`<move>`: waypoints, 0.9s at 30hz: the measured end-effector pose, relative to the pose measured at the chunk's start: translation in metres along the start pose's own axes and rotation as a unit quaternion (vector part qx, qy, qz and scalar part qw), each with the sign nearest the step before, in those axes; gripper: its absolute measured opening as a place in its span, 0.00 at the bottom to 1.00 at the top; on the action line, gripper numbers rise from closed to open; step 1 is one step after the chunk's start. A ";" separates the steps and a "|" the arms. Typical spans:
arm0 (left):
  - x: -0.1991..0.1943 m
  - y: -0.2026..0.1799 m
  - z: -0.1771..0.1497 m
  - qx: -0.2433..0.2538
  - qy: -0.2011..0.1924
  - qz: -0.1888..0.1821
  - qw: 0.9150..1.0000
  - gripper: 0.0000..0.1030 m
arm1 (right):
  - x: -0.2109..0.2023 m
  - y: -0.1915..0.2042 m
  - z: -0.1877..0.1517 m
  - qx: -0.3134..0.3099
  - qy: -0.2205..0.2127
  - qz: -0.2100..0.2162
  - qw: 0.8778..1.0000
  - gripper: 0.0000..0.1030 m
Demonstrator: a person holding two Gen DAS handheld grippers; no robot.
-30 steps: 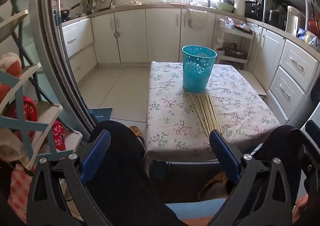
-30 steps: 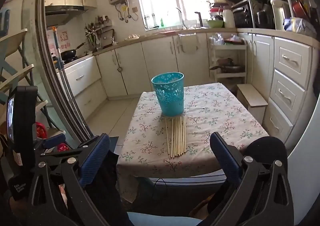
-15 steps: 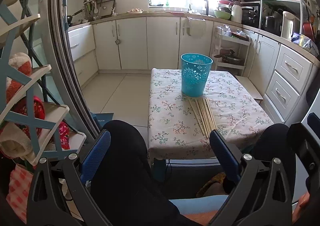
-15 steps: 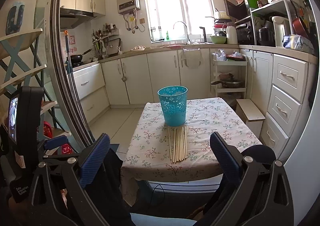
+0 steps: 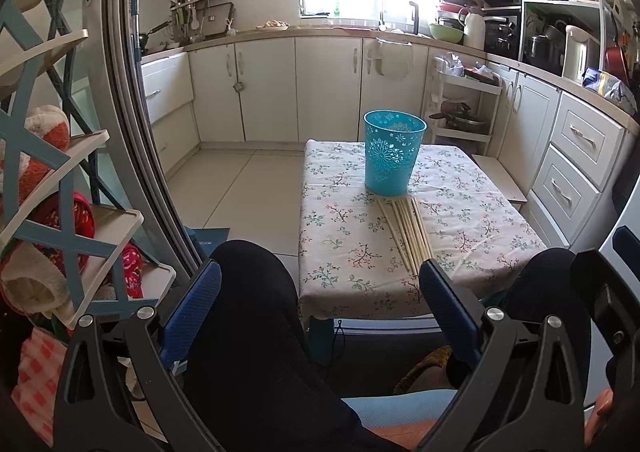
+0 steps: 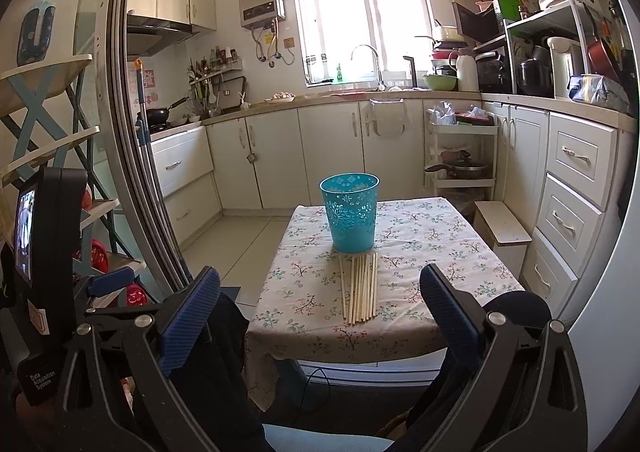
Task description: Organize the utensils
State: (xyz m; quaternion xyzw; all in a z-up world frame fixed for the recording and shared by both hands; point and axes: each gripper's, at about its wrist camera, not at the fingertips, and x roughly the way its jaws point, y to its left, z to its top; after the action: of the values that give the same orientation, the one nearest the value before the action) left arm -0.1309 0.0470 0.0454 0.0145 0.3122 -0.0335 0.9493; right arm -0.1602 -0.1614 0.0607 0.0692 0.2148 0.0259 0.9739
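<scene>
Both grippers — left gripper and right gripper — have lifted higher, jaws wide open and empty; chopsticks beside the blue basket are untouched.

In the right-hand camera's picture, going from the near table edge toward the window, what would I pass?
Flowered tablecloth → row of wooden chopsticks lying flat → upright teal basket → white floor cabinets → sink tap beneath the window.

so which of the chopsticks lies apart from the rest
The leftmost stick of the chopsticks: a visible gap of tablecloth separates it from the others, which lie packed side by side in front of the blue basket.
</scene>
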 end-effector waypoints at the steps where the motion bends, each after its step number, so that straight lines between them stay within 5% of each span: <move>1: 0.000 0.000 0.000 0.000 0.000 0.000 1.000 0.92 | 0.000 -0.001 -0.002 -0.001 -0.001 0.000 1.000 0.93; 27: -0.004 0.005 -0.001 -0.002 -0.005 0.001 1.000 0.92 | 0.003 0.006 -0.013 -0.008 -0.007 -0.001 1.000 0.93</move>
State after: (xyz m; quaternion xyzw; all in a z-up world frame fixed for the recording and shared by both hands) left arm -0.1342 0.0521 0.0471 0.0128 0.3079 -0.0322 0.9508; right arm -0.1629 -0.1534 0.0488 0.0615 0.2080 0.0263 0.9758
